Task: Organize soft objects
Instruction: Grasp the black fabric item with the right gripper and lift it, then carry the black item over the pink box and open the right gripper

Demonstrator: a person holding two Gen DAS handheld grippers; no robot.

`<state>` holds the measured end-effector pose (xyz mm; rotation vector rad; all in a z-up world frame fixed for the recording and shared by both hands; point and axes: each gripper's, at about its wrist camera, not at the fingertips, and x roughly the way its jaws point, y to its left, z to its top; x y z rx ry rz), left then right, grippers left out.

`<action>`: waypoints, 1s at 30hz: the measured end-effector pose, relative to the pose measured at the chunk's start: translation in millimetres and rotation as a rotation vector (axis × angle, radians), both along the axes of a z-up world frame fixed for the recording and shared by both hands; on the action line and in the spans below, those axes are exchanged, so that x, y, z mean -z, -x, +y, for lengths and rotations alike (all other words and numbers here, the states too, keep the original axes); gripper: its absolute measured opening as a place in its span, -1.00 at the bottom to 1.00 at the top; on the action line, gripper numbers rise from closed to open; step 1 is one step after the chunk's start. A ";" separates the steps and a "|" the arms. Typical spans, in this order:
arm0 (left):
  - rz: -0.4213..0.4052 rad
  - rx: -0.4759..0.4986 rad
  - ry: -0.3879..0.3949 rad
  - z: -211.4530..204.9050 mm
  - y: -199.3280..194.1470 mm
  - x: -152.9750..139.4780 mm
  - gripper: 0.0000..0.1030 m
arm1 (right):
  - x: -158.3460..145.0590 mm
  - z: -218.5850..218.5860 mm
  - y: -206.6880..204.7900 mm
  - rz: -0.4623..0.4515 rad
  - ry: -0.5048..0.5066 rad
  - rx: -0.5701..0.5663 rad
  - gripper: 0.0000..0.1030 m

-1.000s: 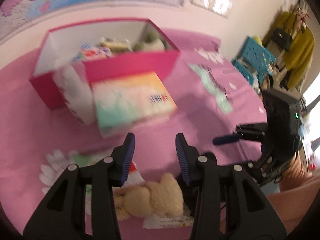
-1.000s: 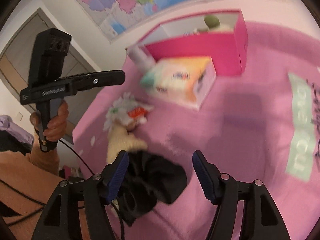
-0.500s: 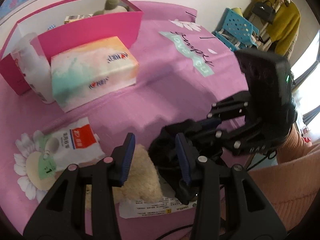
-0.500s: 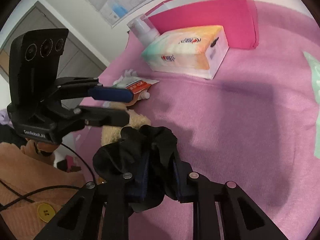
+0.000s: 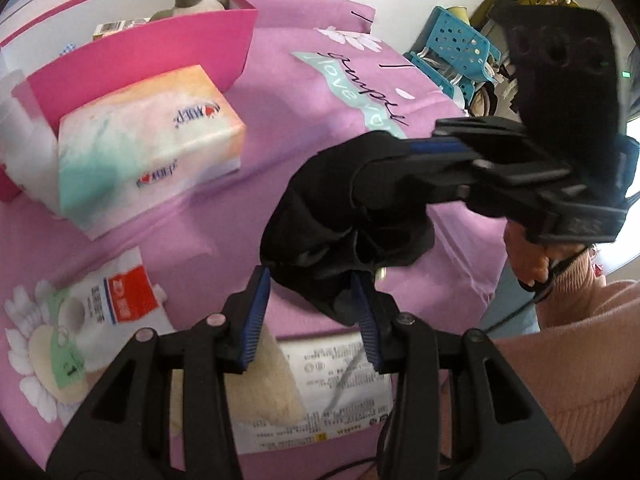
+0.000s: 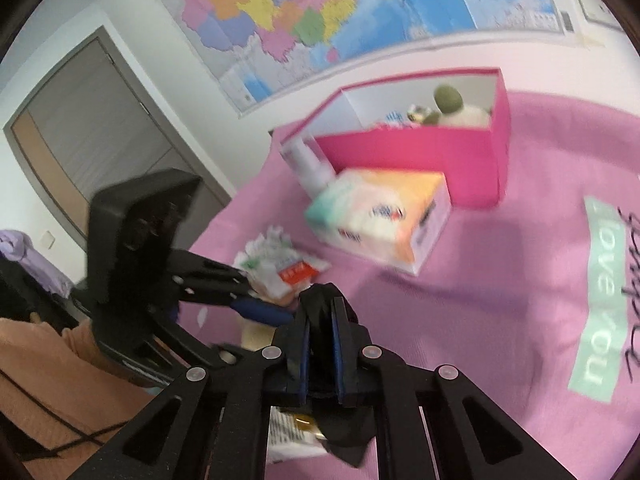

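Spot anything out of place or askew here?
Nothing spilled or damaged. The tissue pack, small wipes packet and beige plush lie loose on the pink bedcover, outside the pink box. The right tongs pinch a black cloth.

My pink bedspread (image 5: 192,240) and what lies on it

From the pastel soft-pack tissue block (image 5: 148,140): the open-topped magenta cardboard box (image 5: 168,56) stands just behind it, touching or nearly; a white cylindrical roll (image 6: 310,166) sits at its far left corner; a flat white sachet with a red label (image 5: 116,292) lies nearer me, with a cream plush toy (image 5: 264,384) and a printed white packet (image 5: 340,376) nearest.
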<state>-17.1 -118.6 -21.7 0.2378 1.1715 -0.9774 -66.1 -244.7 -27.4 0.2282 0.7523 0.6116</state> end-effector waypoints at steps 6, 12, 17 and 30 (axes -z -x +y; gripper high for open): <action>-0.033 -0.043 0.054 -0.5 -22.4 -17.9 -0.16 | -23.4 11.3 -8.3 -0.074 -0.002 -0.021 -0.84; -0.103 -0.103 0.108 5.9 -46.1 -45.1 -0.24 | -53.2 10.4 -24.4 -0.157 -0.004 -0.024 -0.84; -0.161 -0.153 0.130 8.7 -69.5 -70.2 -0.44 | -78.6 4.1 -48.6 -0.206 -0.022 -0.028 -0.84; -0.255 -0.289 0.086 -2.2 -144.0 -101.5 -0.63 | -119.6 0.6 -132.2 -0.255 -0.071 -0.027 -0.84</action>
